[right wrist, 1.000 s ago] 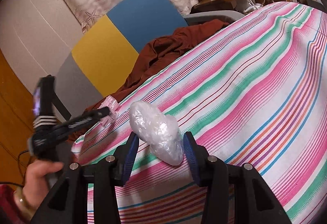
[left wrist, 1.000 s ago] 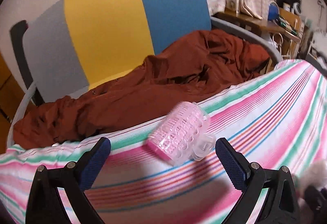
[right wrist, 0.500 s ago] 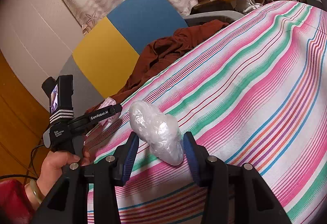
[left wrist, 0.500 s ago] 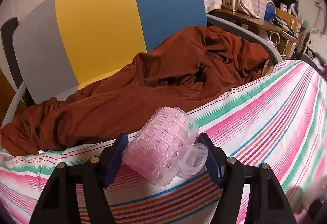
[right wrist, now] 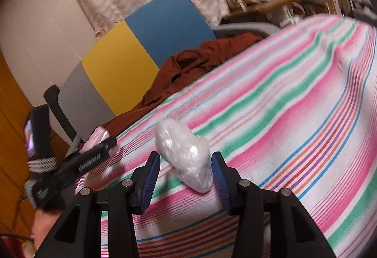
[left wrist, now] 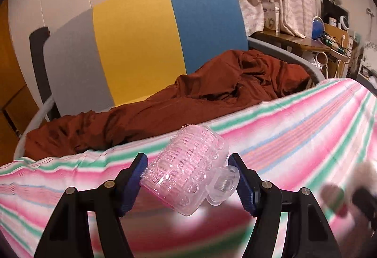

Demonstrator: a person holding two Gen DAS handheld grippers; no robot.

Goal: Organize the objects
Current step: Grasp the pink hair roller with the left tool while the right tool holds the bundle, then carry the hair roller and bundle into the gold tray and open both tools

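Left wrist view: the left gripper (left wrist: 188, 183) has its ribbed blue pads clamped on a pink hair roller (left wrist: 188, 169), a bristly barrel under a clear bubbled plastic clip, raised above the blurred striped cloth (left wrist: 294, 140). Behind lies a crumpled rust-brown garment (left wrist: 188, 102) against a grey, yellow and blue chair back (left wrist: 146, 41).

Right wrist view: the right gripper (right wrist: 186, 175) holds a lumpy, crinkled clear-plastic bundle (right wrist: 186, 154); its contents are hard to make out. The roller (right wrist: 97, 138) peeks out, mostly hidden.
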